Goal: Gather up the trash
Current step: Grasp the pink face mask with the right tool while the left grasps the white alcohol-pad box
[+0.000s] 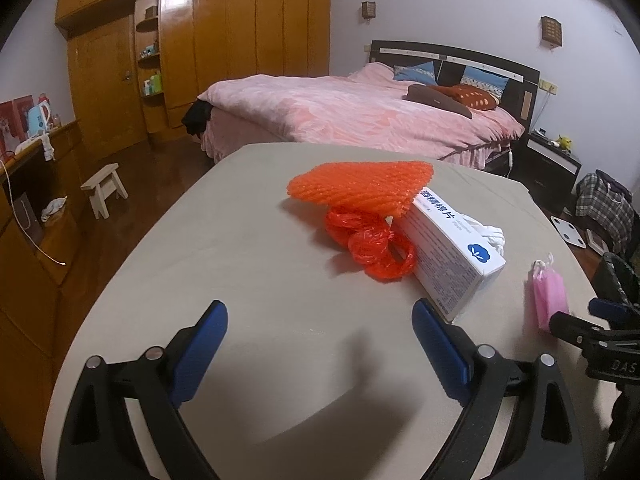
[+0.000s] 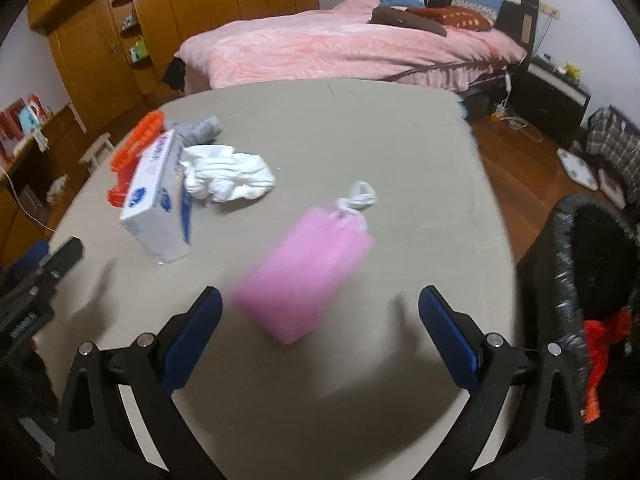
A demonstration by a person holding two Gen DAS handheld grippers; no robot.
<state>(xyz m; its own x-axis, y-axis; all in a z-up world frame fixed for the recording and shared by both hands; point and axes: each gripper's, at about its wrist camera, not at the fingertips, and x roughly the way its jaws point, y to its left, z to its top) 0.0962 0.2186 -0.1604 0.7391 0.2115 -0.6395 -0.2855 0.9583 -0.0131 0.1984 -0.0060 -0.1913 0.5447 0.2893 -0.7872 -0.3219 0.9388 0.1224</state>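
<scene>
Right wrist view: right gripper (image 2: 320, 340) fingers spread wide, empty, low over the beige table (image 2: 360, 128). Just ahead between the fingers lies a pink pouch (image 2: 304, 276) with a white drawstring (image 2: 358, 200), motion-blurred, so surface detail is unreadable. At right edge, a black bin bag (image 2: 592, 264) beside the table is cut off by the frame; something orange-red (image 2: 604, 336) sits inside, shape unclear. Further left on the table: white box (image 2: 156, 200) with blue print, text too blurred here; white crumpled cloth (image 2: 228, 176) touching the box; grey cloth (image 2: 200, 130) behind it, partly hidden. Left gripper tip pokes in at left edge, mostly cut off. Left wrist view: left gripper (image 1: 320, 356) also wide open, holding nothing, over bare table with its shadow below. Right pad (image 1: 440, 348) sits just beside the near end of the white box, whether touching I can't tell. Box top carries Chinese characters and a blue cloud-shaped logo with a white sprig; the small side print isn't legible. Red crumpled plastic bag (image 1: 368, 244) lies against the box's left side; orange foam net (image 1: 360, 188) rests on top of the bag and the box's far end, hiding both partly. Pink pouch is near the table's right edge, half covered by the right gripper. Beyond: bed with pink quilt (image 1: 352, 116), wooden wardrobe (image 1: 224, 32).
</scene>
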